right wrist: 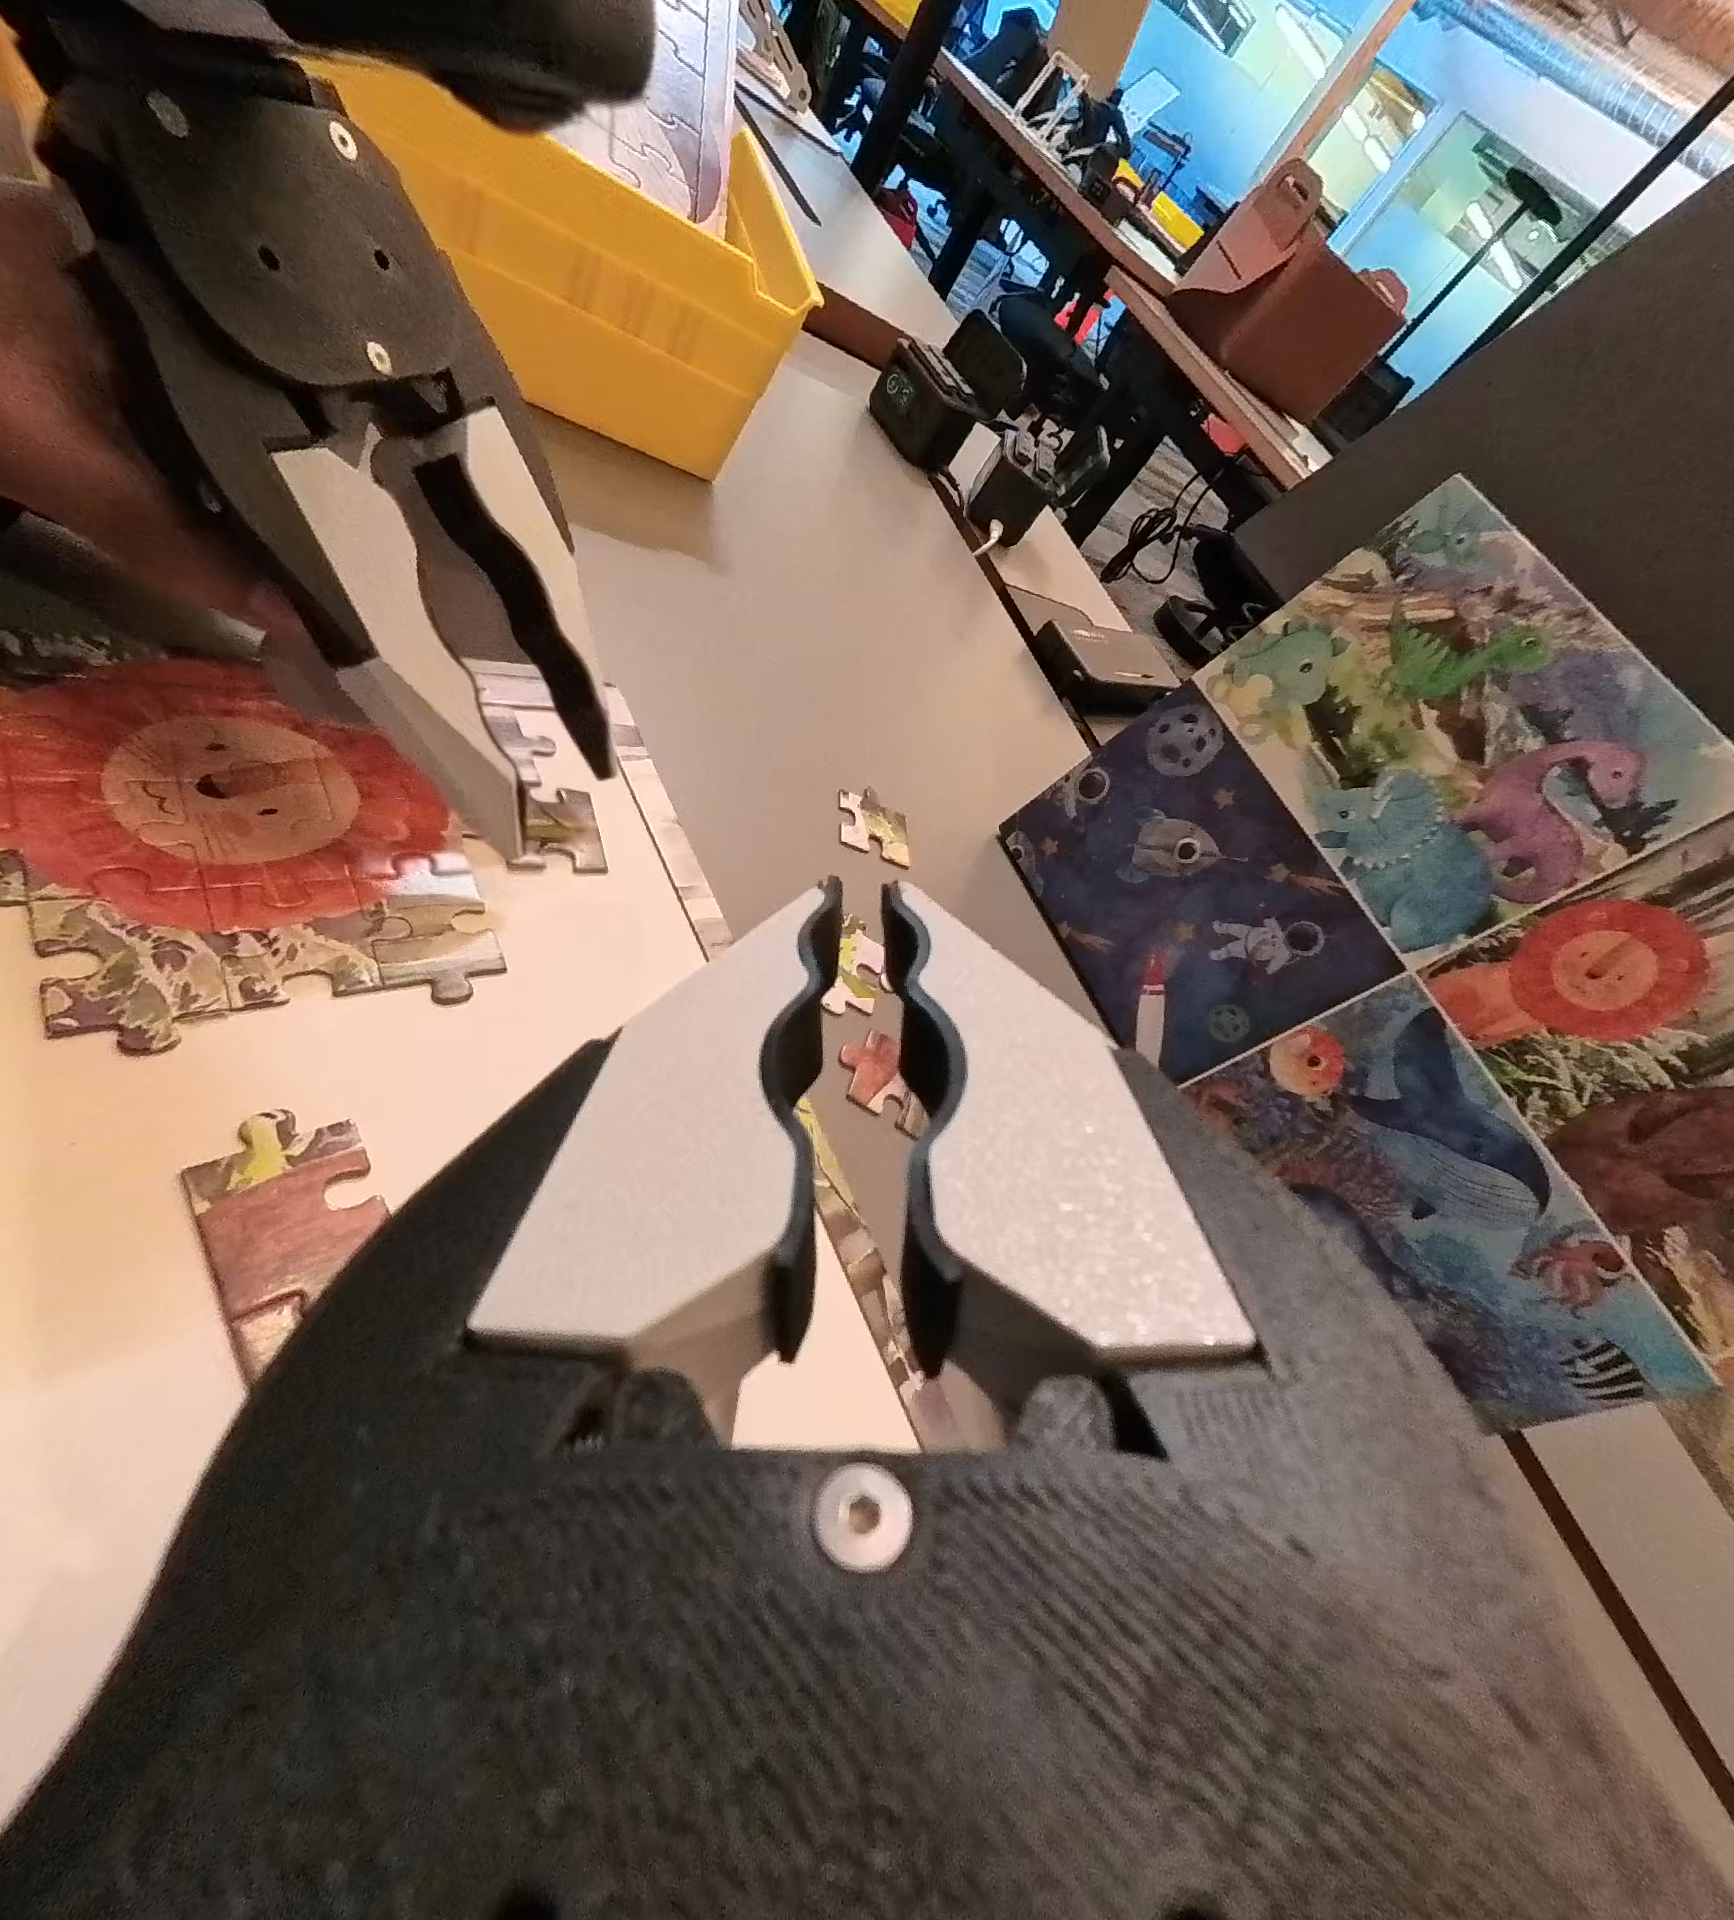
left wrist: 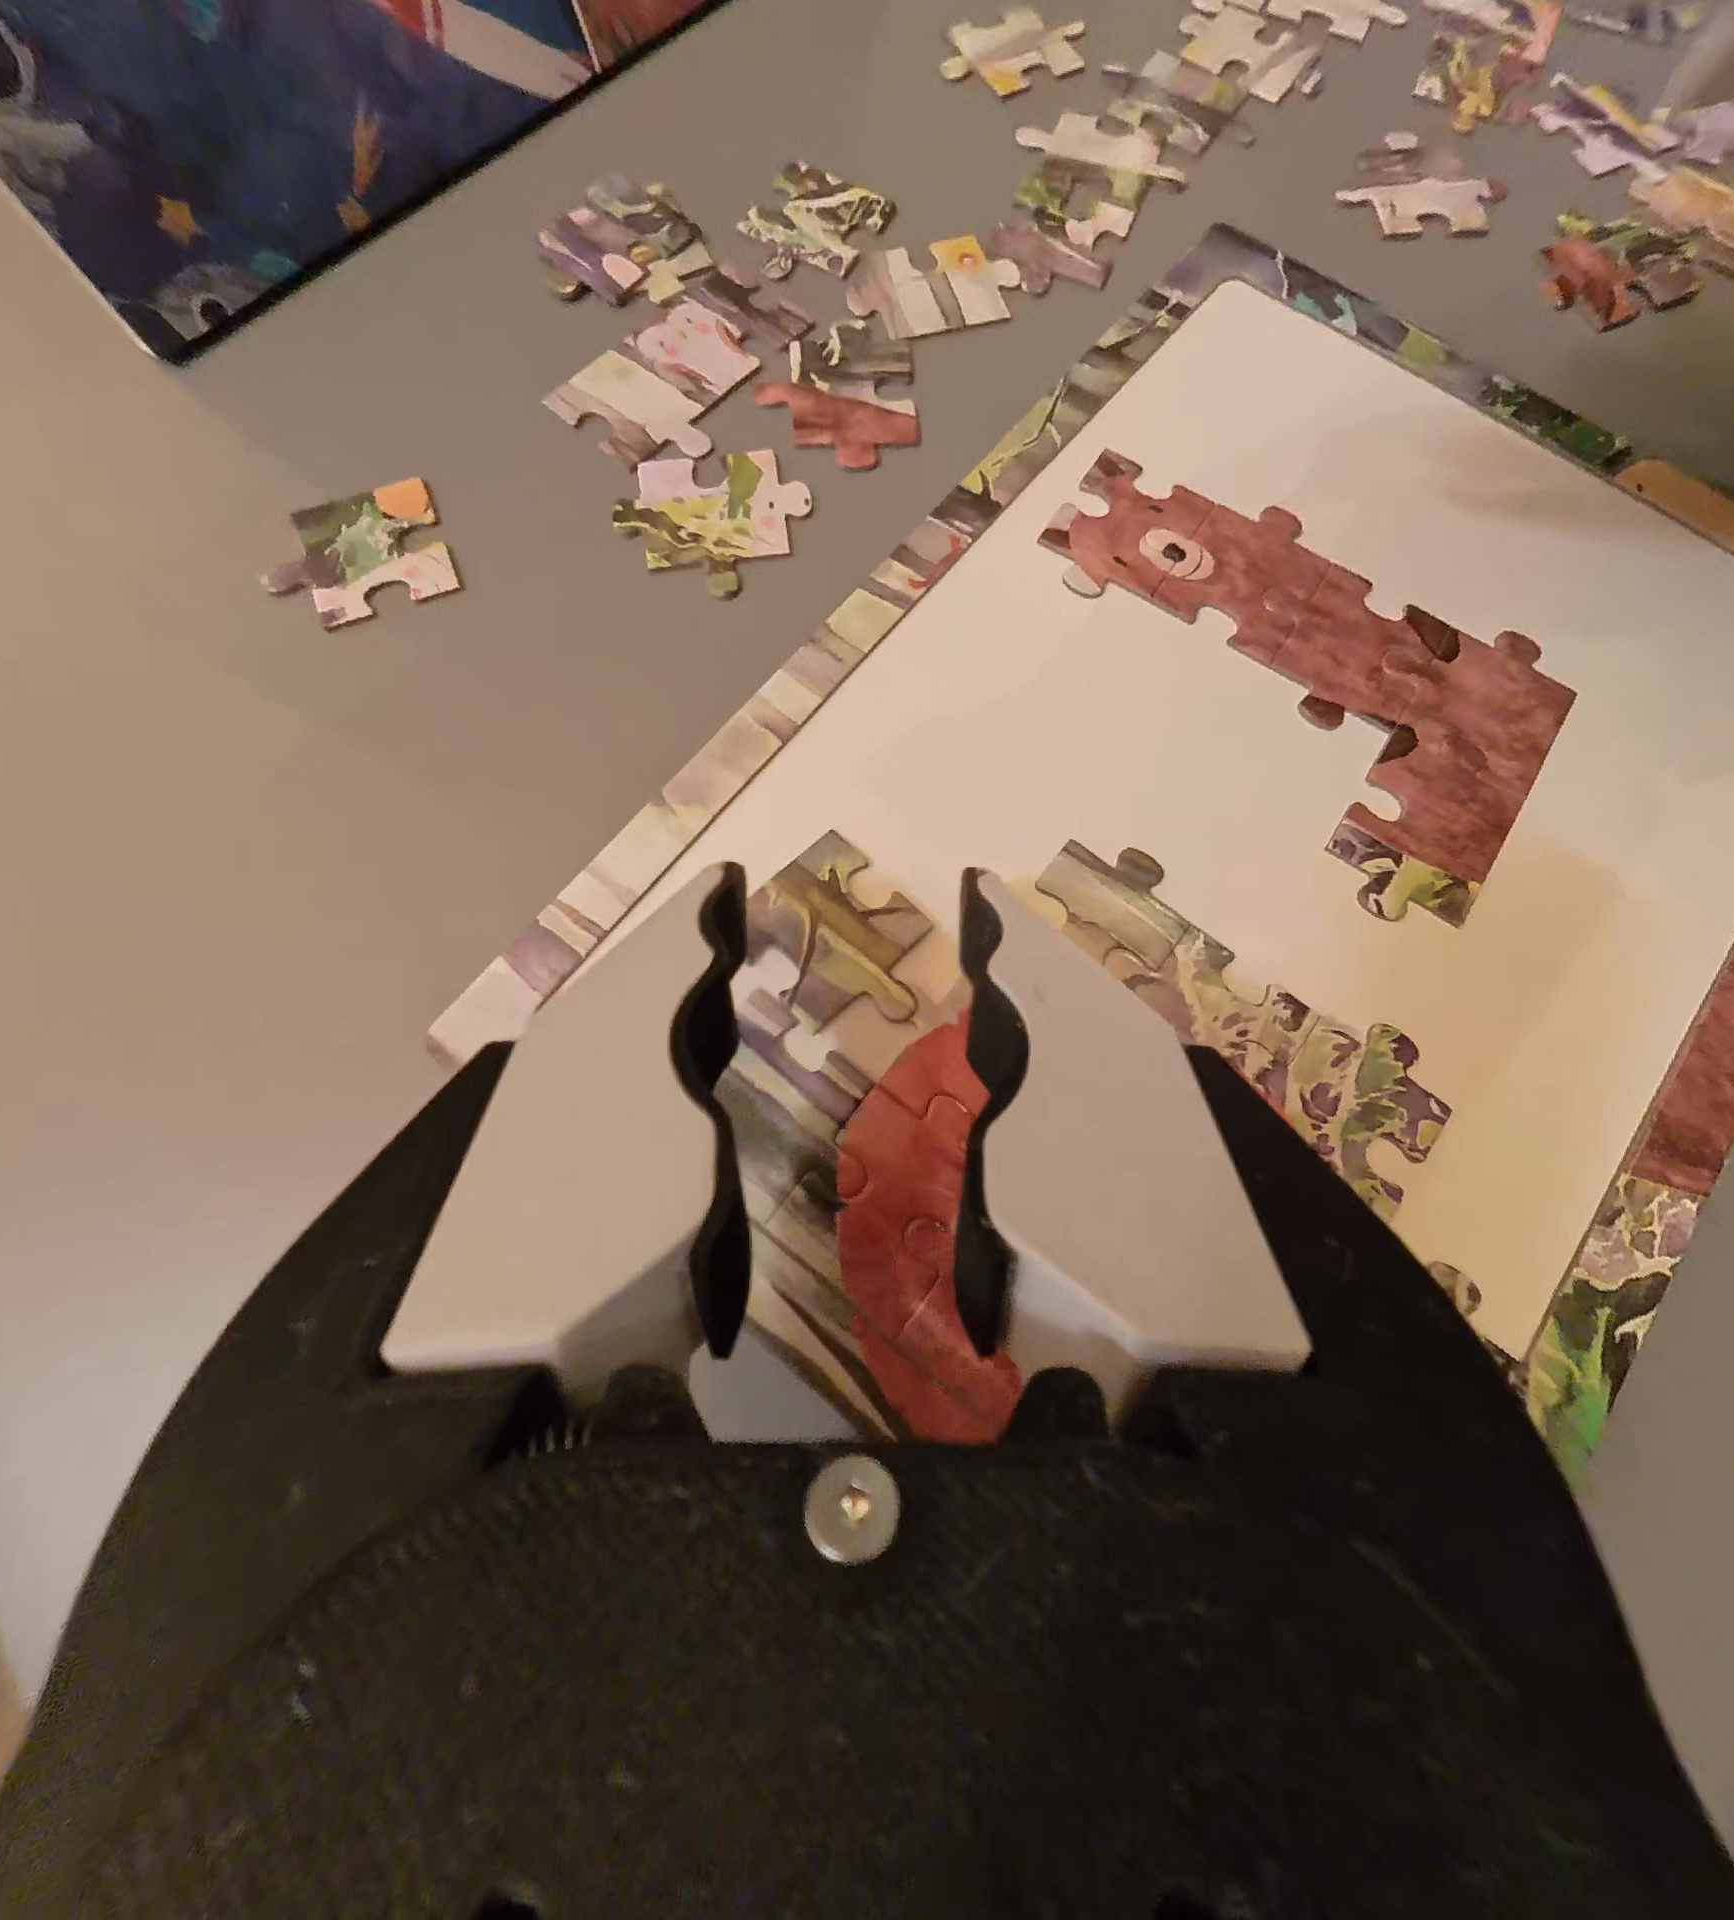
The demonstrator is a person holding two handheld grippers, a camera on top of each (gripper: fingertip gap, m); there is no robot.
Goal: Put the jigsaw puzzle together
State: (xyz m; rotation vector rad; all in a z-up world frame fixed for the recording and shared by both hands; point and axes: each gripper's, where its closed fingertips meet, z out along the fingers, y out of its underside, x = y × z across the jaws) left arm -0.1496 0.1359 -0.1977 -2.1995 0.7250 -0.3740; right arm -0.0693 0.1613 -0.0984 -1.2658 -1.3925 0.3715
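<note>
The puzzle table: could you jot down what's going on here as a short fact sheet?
Puzzle tray: white base, picture border, partly filled
Brown bear section: assembled, mid-tray
Lion section: assembled, near the left gripper
Loose pieces: scattered on the grey table beyond the tray
Left gripper: open, empty, over the tray's corner
Right gripper: slightly open, empty
Picture box: beside the tray
Yellow bin: behind

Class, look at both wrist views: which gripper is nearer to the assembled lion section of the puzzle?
Left. The left gripper has its fingertips down on the tray at the lion section's edge. The right gripper is off to the side, over the tray's border, pointing at loose pieces.
</note>
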